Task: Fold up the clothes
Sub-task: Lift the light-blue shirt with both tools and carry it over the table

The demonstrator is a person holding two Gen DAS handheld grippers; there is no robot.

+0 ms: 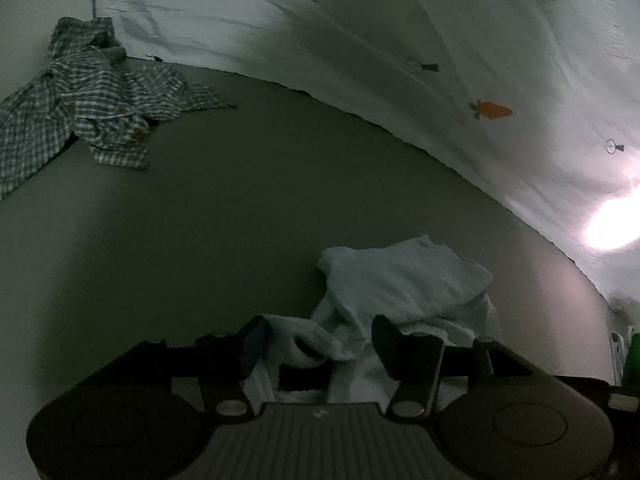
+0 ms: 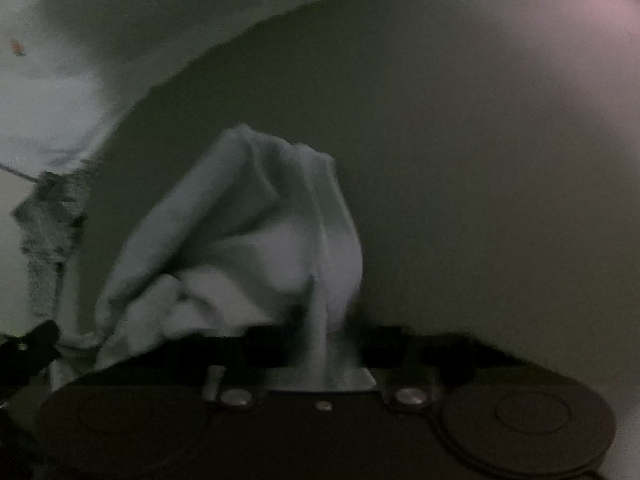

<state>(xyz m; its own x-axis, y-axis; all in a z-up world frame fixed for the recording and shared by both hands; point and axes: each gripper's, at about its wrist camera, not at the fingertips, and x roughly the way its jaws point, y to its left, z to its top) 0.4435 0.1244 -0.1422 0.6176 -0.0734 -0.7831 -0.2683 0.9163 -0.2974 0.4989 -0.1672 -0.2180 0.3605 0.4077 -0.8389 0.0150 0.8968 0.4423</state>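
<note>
A crumpled white cloth lies on the dark grey table right in front of my left gripper. That gripper's jaws stand apart, and a fold of the cloth lies loosely between them without being pinched. In the right wrist view the same white cloth bunches up in a peak. My right gripper is shut on a narrow strip of it, which runs down between the dark fingers. A blue and white checked shirt lies in a heap at the table's far left.
A white sheet with small printed figures hangs behind the table along its far edge. A bright light glare sits at the right. The checked shirt shows blurred at the left of the right wrist view. A green object is at the right edge.
</note>
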